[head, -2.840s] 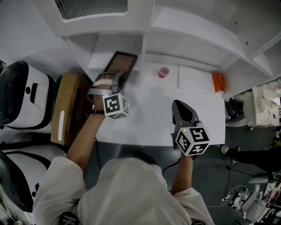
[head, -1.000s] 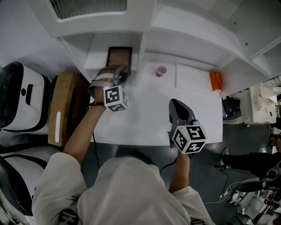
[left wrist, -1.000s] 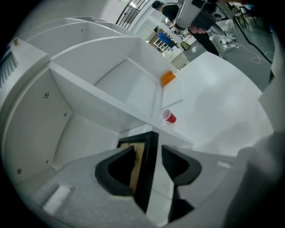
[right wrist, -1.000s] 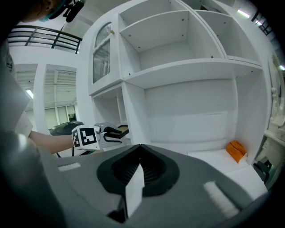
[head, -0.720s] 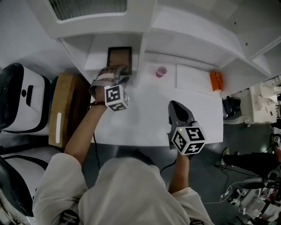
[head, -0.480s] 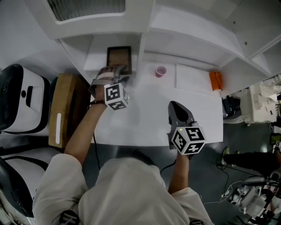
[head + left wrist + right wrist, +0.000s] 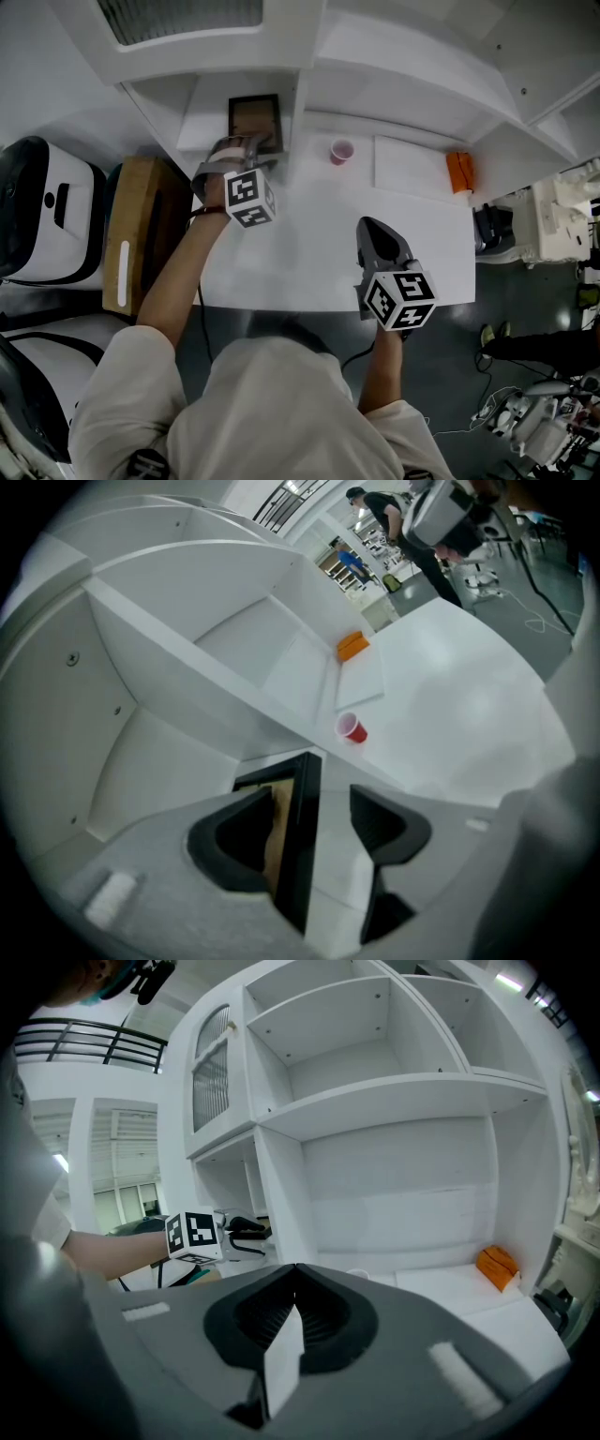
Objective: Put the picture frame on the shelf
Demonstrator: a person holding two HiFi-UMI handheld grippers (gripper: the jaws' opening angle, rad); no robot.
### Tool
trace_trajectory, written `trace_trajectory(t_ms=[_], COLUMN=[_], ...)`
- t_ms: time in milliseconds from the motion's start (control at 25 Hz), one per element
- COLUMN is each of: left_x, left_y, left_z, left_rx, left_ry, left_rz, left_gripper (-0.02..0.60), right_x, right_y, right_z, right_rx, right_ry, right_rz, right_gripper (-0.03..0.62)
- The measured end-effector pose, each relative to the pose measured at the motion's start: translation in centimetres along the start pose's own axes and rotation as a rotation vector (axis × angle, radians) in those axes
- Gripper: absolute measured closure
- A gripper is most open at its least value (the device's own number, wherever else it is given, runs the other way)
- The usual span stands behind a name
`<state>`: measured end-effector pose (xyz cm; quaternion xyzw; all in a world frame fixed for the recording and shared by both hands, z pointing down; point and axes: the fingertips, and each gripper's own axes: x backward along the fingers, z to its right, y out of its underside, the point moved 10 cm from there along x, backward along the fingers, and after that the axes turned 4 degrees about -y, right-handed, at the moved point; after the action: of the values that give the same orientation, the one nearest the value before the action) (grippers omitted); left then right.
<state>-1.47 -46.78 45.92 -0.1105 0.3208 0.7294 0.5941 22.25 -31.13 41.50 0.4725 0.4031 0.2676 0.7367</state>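
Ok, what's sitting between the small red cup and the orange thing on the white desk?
A flat white rectangular board lies between the small red plastic cup and the orange block; the head view shows this, the left gripper view too.

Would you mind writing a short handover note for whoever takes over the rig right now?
Left gripper: its fingers have just been opening; the picture frame stands between them, not clamped.
Right gripper: shut, empty, over the table.
Frame: standing on edge in the lower left compartment of the shelf.
Done: frame set down there.
Left: probably draw the left gripper back without tipping the frame.
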Motion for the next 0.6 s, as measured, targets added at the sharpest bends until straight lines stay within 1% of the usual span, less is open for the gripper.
trace_trajectory(t_ms=[200,400,600], left_x=[-0.9,-1.4,-2.1], left_y=[-0.2,-0.3,-0.4], left_z=[-0.1,-0.5,-0.9], left_rx=[-0.014,0.010,0.002], left_ry=[-0.008,0.000,0.010], left_rz=[-0.003,0.008,0.001], left_gripper=[0.318,0.318,0.310], right_x=[0.3,0.4,0.7], right_y=[0.3,0.5,0.5], right_z=[0.4,0.7,1.0], right_rx=[-0.016,-0.023,-0.031], right_ry=[0.001,0.005,0.014], right_rz=[0.001,-0.003,0.002], right_gripper=[0.588,0.588,0.588])
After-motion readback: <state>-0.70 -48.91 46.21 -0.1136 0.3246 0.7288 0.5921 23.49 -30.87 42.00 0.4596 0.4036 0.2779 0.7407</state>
